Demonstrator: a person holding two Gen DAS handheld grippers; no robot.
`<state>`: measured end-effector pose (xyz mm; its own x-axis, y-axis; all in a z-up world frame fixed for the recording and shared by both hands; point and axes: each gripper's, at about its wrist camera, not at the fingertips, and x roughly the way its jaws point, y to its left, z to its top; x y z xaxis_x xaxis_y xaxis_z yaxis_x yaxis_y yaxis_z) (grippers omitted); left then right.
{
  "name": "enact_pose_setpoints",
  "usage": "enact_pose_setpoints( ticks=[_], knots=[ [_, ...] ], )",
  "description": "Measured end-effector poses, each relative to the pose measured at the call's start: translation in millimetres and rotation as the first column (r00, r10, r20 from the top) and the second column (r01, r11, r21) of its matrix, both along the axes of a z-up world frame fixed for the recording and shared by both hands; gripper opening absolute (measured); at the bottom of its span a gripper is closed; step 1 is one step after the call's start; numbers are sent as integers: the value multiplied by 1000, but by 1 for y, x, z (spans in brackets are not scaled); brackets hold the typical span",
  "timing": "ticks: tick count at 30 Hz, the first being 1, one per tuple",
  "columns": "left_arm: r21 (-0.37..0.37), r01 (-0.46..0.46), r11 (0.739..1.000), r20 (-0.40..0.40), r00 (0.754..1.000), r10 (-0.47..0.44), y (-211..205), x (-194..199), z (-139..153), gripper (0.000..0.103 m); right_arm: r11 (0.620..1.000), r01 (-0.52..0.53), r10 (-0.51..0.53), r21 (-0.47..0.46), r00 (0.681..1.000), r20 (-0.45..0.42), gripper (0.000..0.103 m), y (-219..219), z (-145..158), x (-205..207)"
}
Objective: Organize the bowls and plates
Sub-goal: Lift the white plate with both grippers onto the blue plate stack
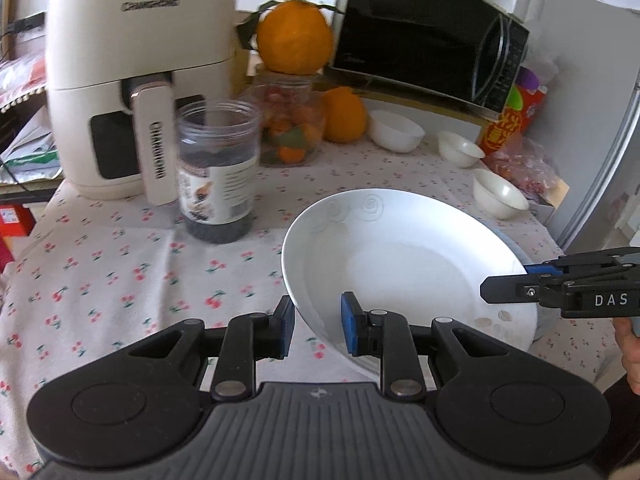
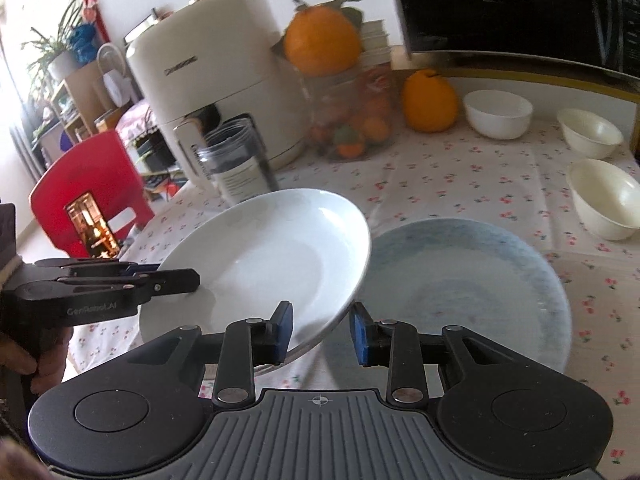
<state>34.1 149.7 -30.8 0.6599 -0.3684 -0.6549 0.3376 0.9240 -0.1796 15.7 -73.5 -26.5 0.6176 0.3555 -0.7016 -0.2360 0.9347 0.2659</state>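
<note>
A white plate point(image 1: 404, 264) with a faint swirl pattern hangs tilted above the table; it also shows in the right wrist view point(image 2: 264, 264). My left gripper point(image 1: 318, 326) straddles its near-left rim, jaws apart with a gap on both sides. My right gripper point(image 2: 320, 330) straddles the opposite rim, jaws also apart. A pale blue plate point(image 2: 464, 280) lies flat on the tablecloth just right of and under the white plate. Three white bowls stand at the back right: a large one point(image 2: 498, 114) and two small ones point(image 2: 590, 132), point(image 2: 606, 204).
A cream air fryer point(image 1: 132, 80), a clear jar with dark contents point(image 1: 218, 172), a glass jar topped by an orange point(image 1: 294, 40), another orange point(image 1: 344, 114) and a microwave point(image 1: 428, 36) line the back. A red chair point(image 2: 88, 192) stands beyond the table's left edge.
</note>
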Motion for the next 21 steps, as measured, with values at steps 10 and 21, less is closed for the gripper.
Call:
enact_pose_setpoints(
  ticks=[10, 21],
  knots=[
    [19, 68, 997, -2, 998, -68, -42, 6, -2, 23, 998, 70, -70, -8, 997, -9, 30, -41, -1, -6],
    [68, 120, 990, -16, 993, -119, -85, 13, -8, 23, 989, 141, -142, -38, 989, -44, 30, -78, -10, -9]
  ],
)
